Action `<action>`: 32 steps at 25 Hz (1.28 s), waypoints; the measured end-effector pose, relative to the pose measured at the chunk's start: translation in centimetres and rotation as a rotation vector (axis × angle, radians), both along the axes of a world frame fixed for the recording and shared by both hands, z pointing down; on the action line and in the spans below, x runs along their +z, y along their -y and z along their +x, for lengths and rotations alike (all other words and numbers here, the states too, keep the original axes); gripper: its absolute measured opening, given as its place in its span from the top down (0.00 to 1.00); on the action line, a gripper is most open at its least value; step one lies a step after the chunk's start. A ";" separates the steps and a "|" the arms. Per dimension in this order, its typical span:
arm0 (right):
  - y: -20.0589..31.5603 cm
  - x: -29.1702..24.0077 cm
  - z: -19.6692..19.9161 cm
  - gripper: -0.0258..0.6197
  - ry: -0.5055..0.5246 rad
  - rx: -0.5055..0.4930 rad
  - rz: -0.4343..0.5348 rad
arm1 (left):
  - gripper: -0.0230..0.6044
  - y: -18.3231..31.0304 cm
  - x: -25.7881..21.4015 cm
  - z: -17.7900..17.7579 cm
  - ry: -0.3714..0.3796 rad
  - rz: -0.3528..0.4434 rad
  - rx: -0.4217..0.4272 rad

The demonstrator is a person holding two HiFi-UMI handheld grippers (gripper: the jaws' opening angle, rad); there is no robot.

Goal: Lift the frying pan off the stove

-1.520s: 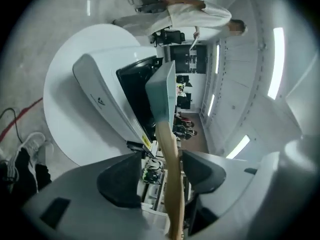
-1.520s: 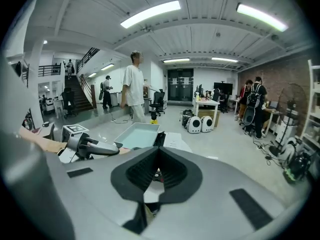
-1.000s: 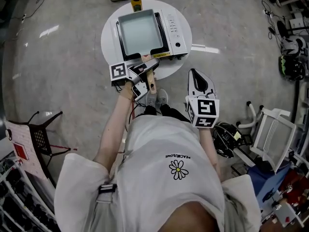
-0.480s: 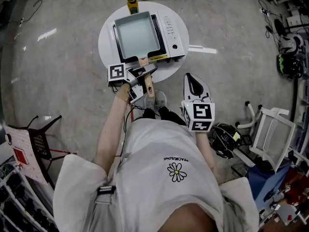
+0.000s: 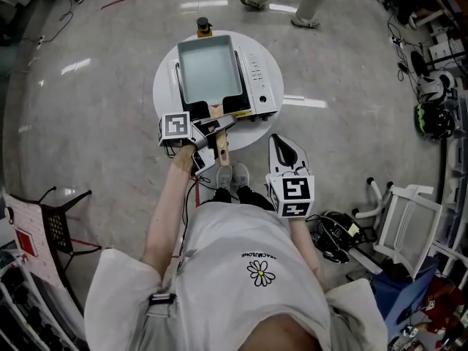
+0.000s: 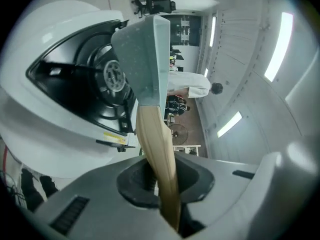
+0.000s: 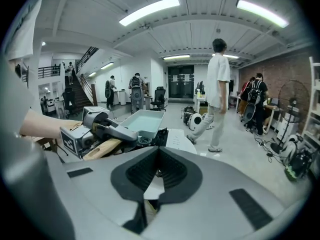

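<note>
Left gripper (image 5: 218,125) is clamping down on the wooden handle (image 6: 157,154) of the rectangular frying pan (image 5: 208,66). The pan is sitting over the portable stove (image 5: 261,79) on the round table (image 5: 164,86), and I can't tell if it's clearing the grate. Right gripper (image 5: 284,143) is hanging closed, holding nothing. My worry: that smooth handle is rolling in the pads, so the pan is tipping and clipping the stove.
</note>
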State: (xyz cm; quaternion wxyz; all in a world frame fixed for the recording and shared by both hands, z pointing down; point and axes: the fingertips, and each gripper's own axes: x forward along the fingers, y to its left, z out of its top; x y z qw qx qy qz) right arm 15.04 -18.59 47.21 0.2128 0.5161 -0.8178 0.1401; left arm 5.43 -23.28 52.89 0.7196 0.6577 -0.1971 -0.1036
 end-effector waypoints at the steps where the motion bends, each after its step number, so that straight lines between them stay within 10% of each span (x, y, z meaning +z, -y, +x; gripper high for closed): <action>1: 0.3 -0.4 -0.2 0.96 0.001 -0.005 0.012 | 0.89 0.4 -0.9 0.0 0.007 0.034 0.002; 13: 4.5 -7.5 -2.5 0.96 0.033 -0.050 0.219 | 0.90 2.8 -16.7 -1.1 0.249 0.558 -0.021; 22: 5.0 -14.3 -1.2 0.96 0.092 -0.035 0.391 | 0.90 -1.9 -25.1 1.0 0.259 0.860 -0.046; 32: 4.2 -16.6 -0.6 0.96 0.123 -0.035 0.456 | 0.90 -4.7 -26.1 1.1 0.300 0.920 -0.060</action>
